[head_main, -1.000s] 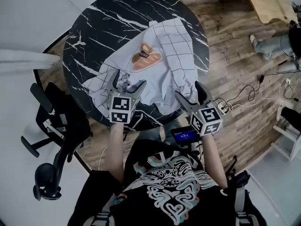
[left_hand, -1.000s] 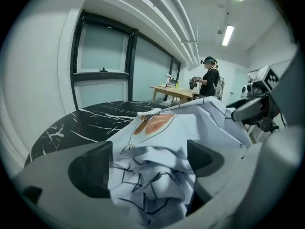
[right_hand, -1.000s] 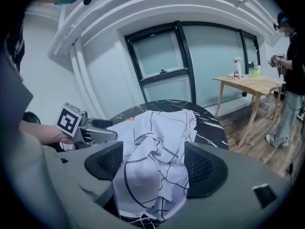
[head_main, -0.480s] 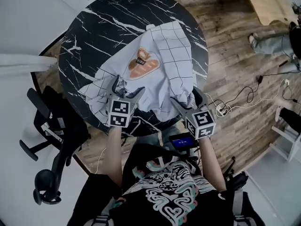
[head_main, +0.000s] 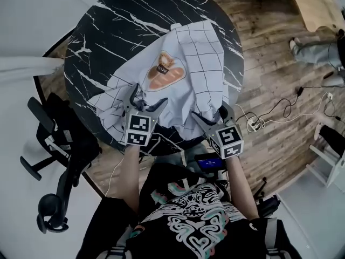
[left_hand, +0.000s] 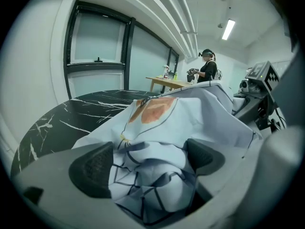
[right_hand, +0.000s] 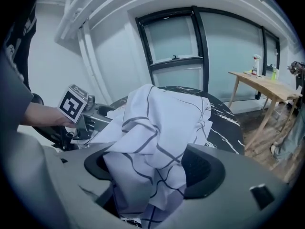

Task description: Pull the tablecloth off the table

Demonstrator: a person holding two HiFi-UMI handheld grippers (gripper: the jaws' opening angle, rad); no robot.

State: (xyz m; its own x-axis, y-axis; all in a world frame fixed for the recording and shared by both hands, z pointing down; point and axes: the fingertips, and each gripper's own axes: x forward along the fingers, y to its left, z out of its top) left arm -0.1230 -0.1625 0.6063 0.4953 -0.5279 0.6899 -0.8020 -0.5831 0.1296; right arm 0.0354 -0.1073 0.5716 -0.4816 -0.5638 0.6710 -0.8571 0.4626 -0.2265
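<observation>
the only writing on the tablecloth is on a small dark tag with pale letters, set on its orange-brown print, and it is too small to read. the left gripper and the right gripper each carry a cube with black-and-white square markers and no words.

the cloth is pale, almost white, ruled by thin dark lines into big squares, and it is badly rumpled. it lies over the near right part of the round black table, whose white-veined top is bare on the far and left sides. its far corner reaches past the table's middle, and its near hem is gathered into two bunches at the table's near edge. the left gripper is clamped on the left bunch, with creased folds packed between its dark pads. the right gripper, at the table's near right rim, is closed on the other bunch, which stands up in a peak between its jaws.
</observation>
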